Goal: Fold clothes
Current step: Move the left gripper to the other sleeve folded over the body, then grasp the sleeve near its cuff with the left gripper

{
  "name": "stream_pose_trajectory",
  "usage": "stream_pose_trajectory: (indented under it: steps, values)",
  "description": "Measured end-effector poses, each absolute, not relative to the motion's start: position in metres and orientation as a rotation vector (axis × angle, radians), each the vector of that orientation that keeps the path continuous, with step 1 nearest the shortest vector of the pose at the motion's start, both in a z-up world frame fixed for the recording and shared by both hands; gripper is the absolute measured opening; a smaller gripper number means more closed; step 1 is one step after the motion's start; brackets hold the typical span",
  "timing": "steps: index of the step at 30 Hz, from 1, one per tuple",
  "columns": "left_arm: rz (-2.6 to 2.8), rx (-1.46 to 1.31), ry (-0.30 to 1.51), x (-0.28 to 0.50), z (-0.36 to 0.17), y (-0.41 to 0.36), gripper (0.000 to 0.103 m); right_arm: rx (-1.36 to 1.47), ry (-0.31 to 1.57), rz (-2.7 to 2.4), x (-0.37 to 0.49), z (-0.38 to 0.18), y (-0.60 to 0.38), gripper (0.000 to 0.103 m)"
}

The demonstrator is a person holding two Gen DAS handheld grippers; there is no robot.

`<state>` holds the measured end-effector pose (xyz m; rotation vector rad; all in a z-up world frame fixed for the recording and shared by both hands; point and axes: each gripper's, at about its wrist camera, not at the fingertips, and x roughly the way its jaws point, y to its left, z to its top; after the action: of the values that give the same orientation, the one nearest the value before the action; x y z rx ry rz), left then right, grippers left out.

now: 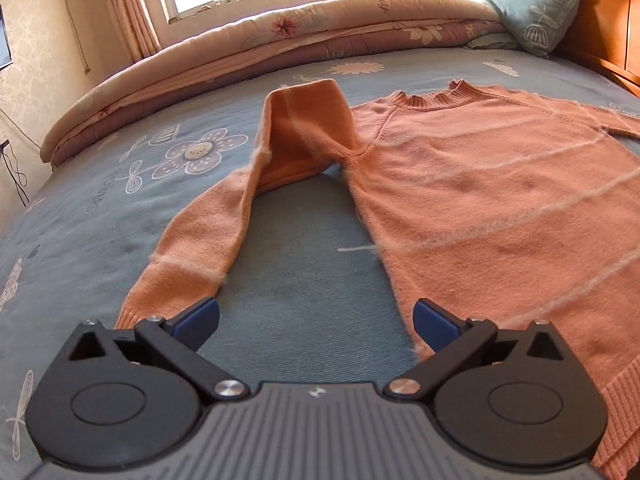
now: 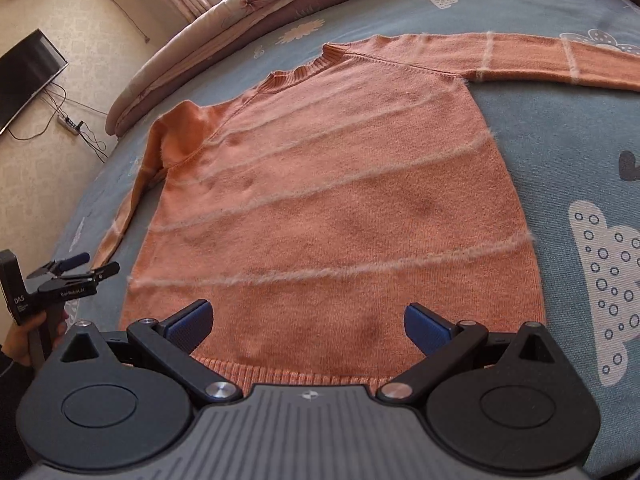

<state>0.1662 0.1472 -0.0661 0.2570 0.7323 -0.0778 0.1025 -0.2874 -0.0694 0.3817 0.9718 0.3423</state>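
Note:
An orange knitted sweater (image 1: 488, 184) with thin pale stripes lies flat on the bed, collar toward the far side; the sweater (image 2: 340, 200) fills the right wrist view. Its left sleeve (image 1: 224, 216) bends back toward me, humped up at the shoulder. The other sleeve (image 2: 520, 60) stretches straight out to the right. My left gripper (image 1: 316, 322) is open over bare sheet between the left sleeve's cuff and the body's side edge, holding nothing. My right gripper (image 2: 308, 322) is open above the ribbed hem, empty. The left gripper (image 2: 76, 266) also shows at the far left, held by a hand.
The blue floral bedsheet (image 1: 304, 280) covers the bed. A rolled floral quilt (image 1: 248, 44) lies along the far edge under a window, with a blue pillow (image 1: 536, 16) at the wooden headboard. A television (image 2: 28, 76) and cables (image 2: 76, 124) sit by the left wall.

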Motion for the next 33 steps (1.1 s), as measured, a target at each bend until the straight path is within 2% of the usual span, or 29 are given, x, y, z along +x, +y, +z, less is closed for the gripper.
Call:
stream_pose_trajectory:
  steps: [9,10,11,12,13,14,18,19,20,21,22,23,29,33]
  values:
    - [-0.001,0.324,0.657,0.214,-0.079,0.176,0.102,0.244,1.016,0.373,0.137,-0.05,-0.206,0.103]
    - [0.014,0.331,0.653,0.221,-0.082,0.178,0.098,0.23,1.014,0.379,0.141,-0.051,-0.194,0.103]
    - [0.029,0.342,0.651,0.229,-0.085,0.179,0.087,0.225,1.015,0.387,0.144,-0.053,-0.183,0.103]
    - [0.039,0.351,0.652,0.237,-0.09,0.181,0.08,0.231,1.02,0.397,0.146,-0.056,-0.173,0.103]
    - [0.047,0.348,0.661,0.245,-0.093,0.183,0.067,0.24,1.027,0.41,0.148,-0.059,-0.163,0.103]
    - [0.054,0.346,0.669,0.252,-0.097,0.185,0.061,0.253,1.037,0.425,0.15,-0.063,-0.154,0.103]
    - [0.059,0.353,0.663,0.27,-0.108,0.189,0.06,0.232,1.074,0.47,0.151,-0.074,-0.126,0.103]
    - [0.062,0.36,0.66,0.273,-0.108,0.189,0.056,0.214,1.077,0.468,0.151,-0.076,-0.123,0.103]
    - [0.063,0.361,0.663,0.276,-0.108,0.189,0.042,0.201,1.08,0.463,0.152,-0.077,-0.121,0.103]
    - [0.066,0.358,0.667,0.279,-0.107,0.19,0.034,0.192,1.082,0.456,0.153,-0.078,-0.12,0.103]
    - [0.071,0.349,0.671,0.281,-0.106,0.192,0.022,0.184,1.084,0.45,0.153,-0.079,-0.12,0.103]
    - [0.077,0.345,0.671,0.283,-0.105,0.193,0.016,0.181,1.085,0.445,0.155,-0.08,-0.12,0.103]
    - [0.103,0.334,0.61,0.276,-0.084,0.205,0.007,0.2,1.097,0.434,0.16,-0.084,-0.123,0.103]
    - [0.095,0.271,0.55,0.26,-0.057,0.216,0.006,0.2,1.101,0.427,0.159,-0.086,-0.123,0.103]
